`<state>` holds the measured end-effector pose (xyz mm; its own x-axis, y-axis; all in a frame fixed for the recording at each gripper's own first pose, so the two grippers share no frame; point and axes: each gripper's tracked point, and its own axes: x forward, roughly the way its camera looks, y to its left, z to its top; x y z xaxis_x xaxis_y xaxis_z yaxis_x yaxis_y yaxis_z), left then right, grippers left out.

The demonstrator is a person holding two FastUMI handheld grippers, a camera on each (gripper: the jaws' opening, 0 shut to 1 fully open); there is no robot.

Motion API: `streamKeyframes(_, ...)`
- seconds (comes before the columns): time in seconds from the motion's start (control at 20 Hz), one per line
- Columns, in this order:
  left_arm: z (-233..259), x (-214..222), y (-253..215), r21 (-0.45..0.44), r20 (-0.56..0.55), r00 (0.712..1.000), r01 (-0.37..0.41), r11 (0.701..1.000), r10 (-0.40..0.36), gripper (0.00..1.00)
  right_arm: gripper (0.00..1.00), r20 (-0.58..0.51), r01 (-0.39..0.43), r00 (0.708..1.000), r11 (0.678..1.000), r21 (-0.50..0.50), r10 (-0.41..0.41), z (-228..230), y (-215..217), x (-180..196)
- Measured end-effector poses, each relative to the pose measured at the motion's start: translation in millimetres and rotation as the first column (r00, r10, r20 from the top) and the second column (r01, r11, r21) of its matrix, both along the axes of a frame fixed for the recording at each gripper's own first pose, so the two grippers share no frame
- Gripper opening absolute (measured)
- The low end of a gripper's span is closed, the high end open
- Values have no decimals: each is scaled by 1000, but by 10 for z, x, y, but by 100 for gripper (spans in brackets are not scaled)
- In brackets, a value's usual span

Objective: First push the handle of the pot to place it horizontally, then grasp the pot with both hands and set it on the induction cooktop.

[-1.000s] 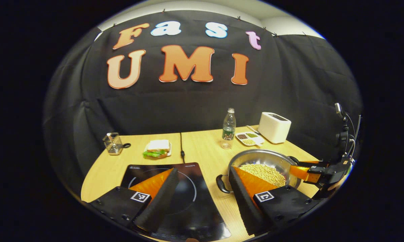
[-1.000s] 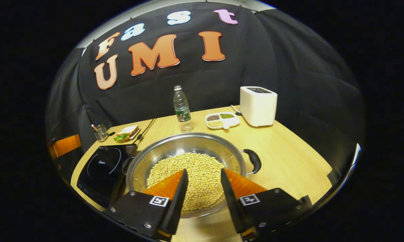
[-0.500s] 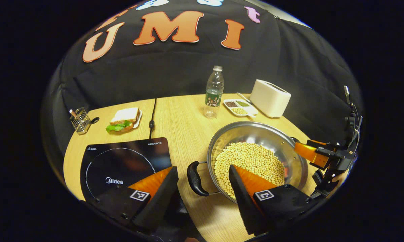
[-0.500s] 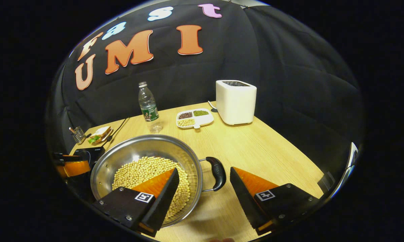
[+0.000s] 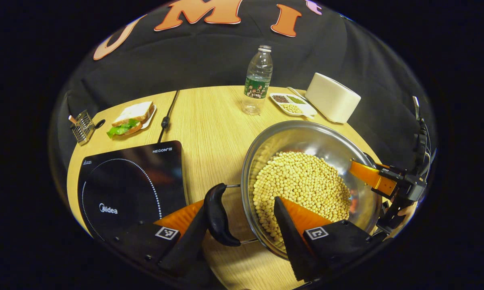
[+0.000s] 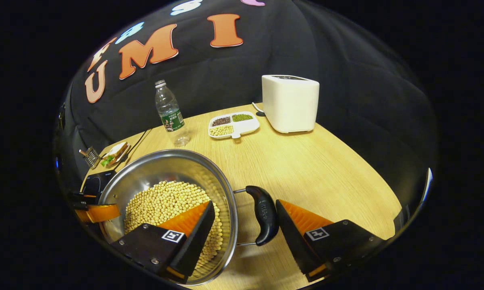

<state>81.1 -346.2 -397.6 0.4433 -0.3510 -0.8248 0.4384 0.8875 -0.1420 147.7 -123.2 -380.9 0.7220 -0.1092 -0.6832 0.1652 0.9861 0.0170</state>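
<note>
A steel pot [image 5: 306,139] filled with pale beans stands on the wooden table, right of the black induction cooktop [image 5: 129,185]. My left gripper [image 5: 242,241] is open and straddles the pot's near rim. The black left handle [image 5: 218,215] lies between its fingers, close to the left one. In the right gripper view the pot [image 6: 165,167] sits low left. My right gripper [image 6: 244,237] is open too, one finger over the beans, the other outside the black right handle [image 6: 266,215]. Each gripper also appears at the pot's far side: the right gripper [image 5: 371,181], the left gripper [image 6: 97,211].
Behind the pot stand a water bottle [image 5: 258,80], a divided dish of grains [image 5: 292,104] and a white toaster [image 5: 332,96]. A sandwich on a plate [image 5: 131,119], a small metal rack [image 5: 81,127] and the cooktop's cable [image 5: 165,119] lie at the back left.
Both grippers have come down and forward to the pot. Each black handle now sits between a gripper's open fingers; the left gripper swung right, off the cooktop.
</note>
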Motion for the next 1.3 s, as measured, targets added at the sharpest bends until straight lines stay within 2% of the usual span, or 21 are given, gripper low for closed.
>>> streamKeyframes(0.05, -58, 18, 108, 53, -2, 1000, -2, 999, 2, 98, 91, -8, 13, 1000, 1000, -5, -13, -12, -29, -9)
streamKeyframes(0.15, -37, 25, 63, 31, -13, 1000, -25, 999, 26, 74, 66, -2, 15, 1000, 1000, 19, -15, -48, -38, 29)
streamKeyframes(0.3, -10, 42, 91, 47, -1, 999, -46, 998, 46, 61, 55, -13, 44, 999, 998, 44, -43, 36, -1, -43)
streamKeyframes(0.4, 75, 80, 111, 40, 15, 998, -54, 998, 54, 57, 51, 9, 54, 998, 996, 69, -55, 180, 20, -36)
streamKeyframes(0.8, 830, 86, 611, 23, 79, 990, -116, 993, 114, 57, 51, 96, -2, 995, 996, 90, -7, 911, 549, -94)
streamKeyframes(1.0, 1139, 66, 1076, 39, 111, 981, -162, 986, 157, 55, 51, 112, -56, 993, 991, 121, 42, 1099, 1015, -116)
streamKeyframes(1.25, 1265, 19, 1706, 55, 122, 967, -232, 971, 224, 59, 51, 115, -128, 987, 982, 141, 113, 1206, 1650, -148)
streamKeyframes(1.3, 1273, 17, 1833, 57, 119, 964, -245, 968, 237, 59, 46, 113, -140, 986, 979, 145, 124, 1205, 1772, -150)
